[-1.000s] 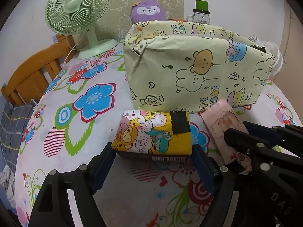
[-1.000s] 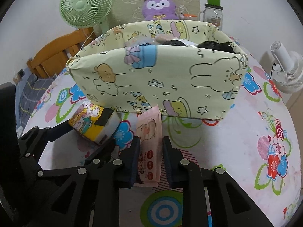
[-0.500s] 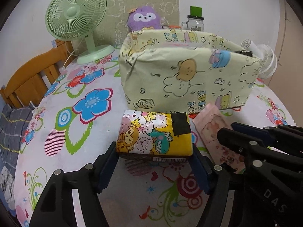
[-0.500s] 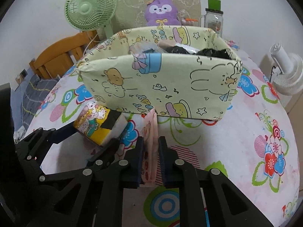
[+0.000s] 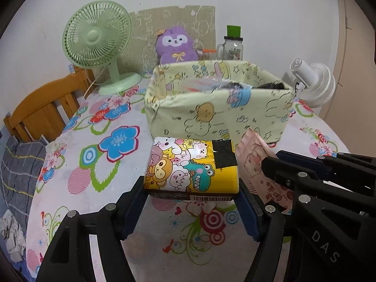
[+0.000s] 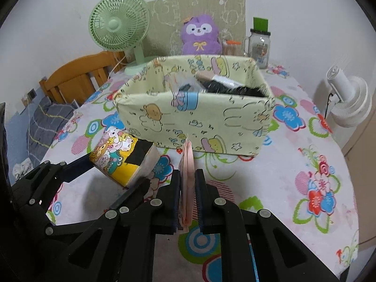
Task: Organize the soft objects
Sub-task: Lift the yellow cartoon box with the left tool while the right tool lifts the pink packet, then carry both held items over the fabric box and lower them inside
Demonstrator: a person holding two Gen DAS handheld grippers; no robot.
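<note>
My left gripper is shut on a yellow cartoon tissue pack and holds it above the table; the pack also shows in the right wrist view. My right gripper is shut on a thin pink packet, held upright on edge; the packet also shows in the left wrist view. Both are lifted in front of a pale yellow cartoon fabric bin, which holds black and wrapped items. The bin also shows in the left wrist view.
A green fan, a purple plush and a glass jar stand behind the bin. A white fan is at the right. A wooden chair stands at the left edge of the floral tablecloth.
Both grippers have risen and pulled back with their loads. The right gripper closed fully on the pink packet and turned it upright. The bin's inside has come into view.
</note>
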